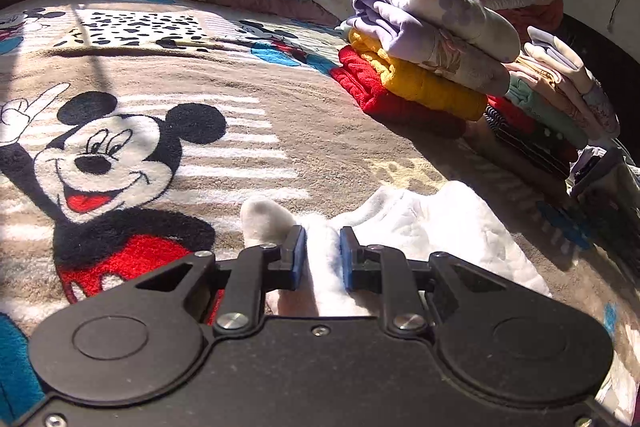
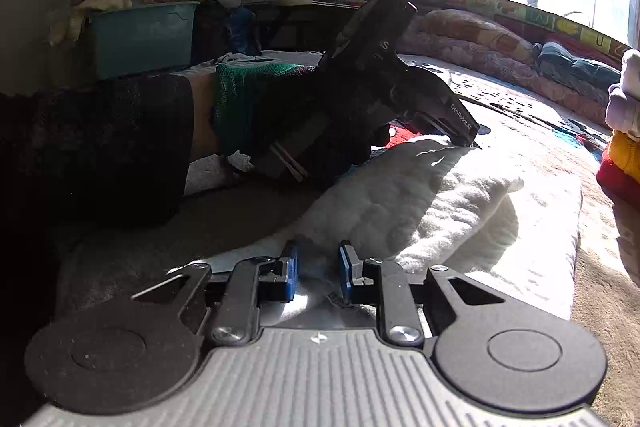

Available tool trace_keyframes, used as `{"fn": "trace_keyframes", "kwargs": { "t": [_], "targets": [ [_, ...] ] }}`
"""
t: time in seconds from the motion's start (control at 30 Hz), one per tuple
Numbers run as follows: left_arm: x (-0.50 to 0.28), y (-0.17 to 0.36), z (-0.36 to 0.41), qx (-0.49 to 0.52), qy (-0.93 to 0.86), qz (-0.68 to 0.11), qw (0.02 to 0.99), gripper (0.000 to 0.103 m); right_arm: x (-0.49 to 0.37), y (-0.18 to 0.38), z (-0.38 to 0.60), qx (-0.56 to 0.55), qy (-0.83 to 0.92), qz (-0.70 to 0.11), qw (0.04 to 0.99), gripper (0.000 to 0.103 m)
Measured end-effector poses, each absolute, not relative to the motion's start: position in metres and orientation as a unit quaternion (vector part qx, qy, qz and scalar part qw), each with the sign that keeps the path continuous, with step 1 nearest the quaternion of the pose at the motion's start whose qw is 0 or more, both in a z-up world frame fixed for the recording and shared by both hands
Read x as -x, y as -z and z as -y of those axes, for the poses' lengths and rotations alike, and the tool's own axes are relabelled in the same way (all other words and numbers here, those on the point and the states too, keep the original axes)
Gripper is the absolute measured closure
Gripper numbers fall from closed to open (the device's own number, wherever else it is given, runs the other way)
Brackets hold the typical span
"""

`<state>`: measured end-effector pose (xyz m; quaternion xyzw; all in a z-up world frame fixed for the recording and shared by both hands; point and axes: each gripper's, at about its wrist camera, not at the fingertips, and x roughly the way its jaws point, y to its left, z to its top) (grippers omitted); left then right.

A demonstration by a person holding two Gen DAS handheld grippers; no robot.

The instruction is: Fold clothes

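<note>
White fleecy garment lies near on a cartoon-mouse blanket; left gripper has its blue pads clamped on a fold of it. Stack of folded clothes far right. Right wrist view: right gripper pinches the same white garment's near edge; left gripper's tip rests on the cloth farther off; teal bin far left.

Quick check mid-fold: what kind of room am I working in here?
Most likely a bedroom at home: you are working on a bed covered by a cartoon-mouse blanket, with a stack of folded clothes on it, rolled bedding along the window side, and a teal storage bin behind.
</note>
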<state>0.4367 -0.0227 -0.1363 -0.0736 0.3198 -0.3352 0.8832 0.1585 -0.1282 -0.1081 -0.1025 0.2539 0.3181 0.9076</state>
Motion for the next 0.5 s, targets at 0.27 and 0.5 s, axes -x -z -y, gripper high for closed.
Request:
{"fn": "trace_keyframes", "kwargs": {
  "t": [0.27, 0.5],
  "targets": [
    [-0.44, 0.137, 0.011, 0.123, 0.347, -0.326, 0.871, 0.086, -0.16, 0.095, 0.139, 0.082, -0.321, -0.271, 0.904, 0.08],
    [-0.445, 0.138, -0.002, 0.18, 0.362, -0.327, 0.854, 0.053, -0.166, 0.062, 0.124, 0.093, -0.301, -0.233, 0.92, 0.06]
  ]
}}
